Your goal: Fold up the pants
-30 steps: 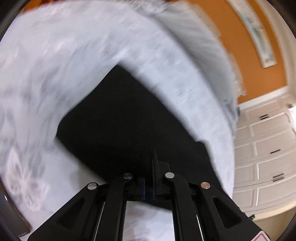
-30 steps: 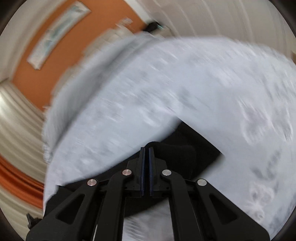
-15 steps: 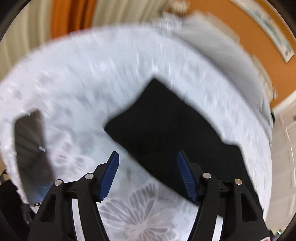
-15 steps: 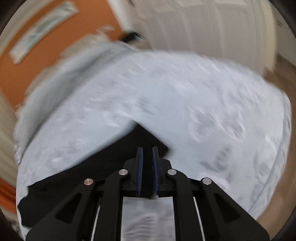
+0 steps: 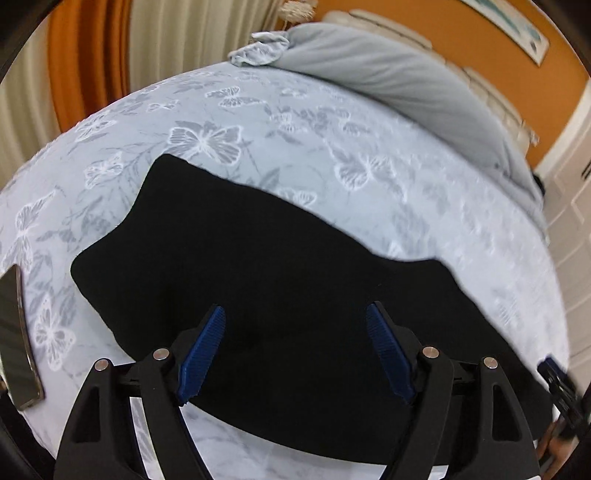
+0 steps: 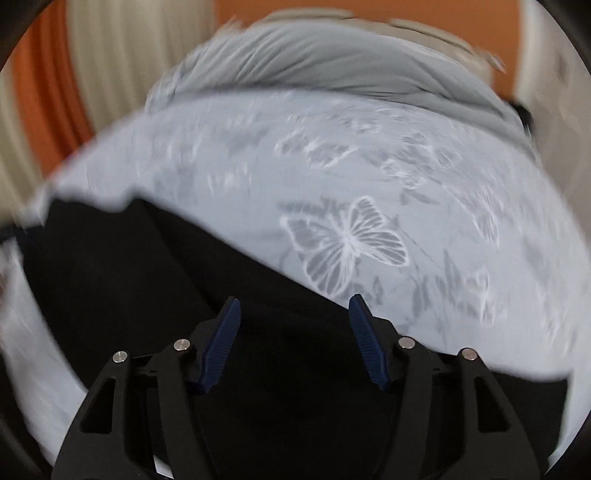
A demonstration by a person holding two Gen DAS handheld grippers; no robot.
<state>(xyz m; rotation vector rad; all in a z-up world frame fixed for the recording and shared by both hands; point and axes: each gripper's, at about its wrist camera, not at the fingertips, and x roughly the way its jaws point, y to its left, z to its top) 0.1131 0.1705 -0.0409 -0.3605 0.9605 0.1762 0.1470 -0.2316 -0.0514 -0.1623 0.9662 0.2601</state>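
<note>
Butterfly-print bedspread (image 5: 332, 122) bears flat black pants (image 5: 280, 280); both hand-held grippers just released.

Butterfly-print bedspread (image 5: 332, 122), grey pillow (image 5: 388, 74) (rumpled), phone (image 5: 16, 339).

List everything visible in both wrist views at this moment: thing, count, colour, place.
pants: one, black, lying on the bedspread
bedspread: one, pale blue, butterfly print, covering the bed
blanket: one, grey, bunched at the bed's far end
phone: one, dark, at the left edge of the bed
curtains: orange and cream, behind the bed
picture: one, on the orange wall
left gripper: black, blue pads, open over the pants
right gripper: likewise, open
</note>
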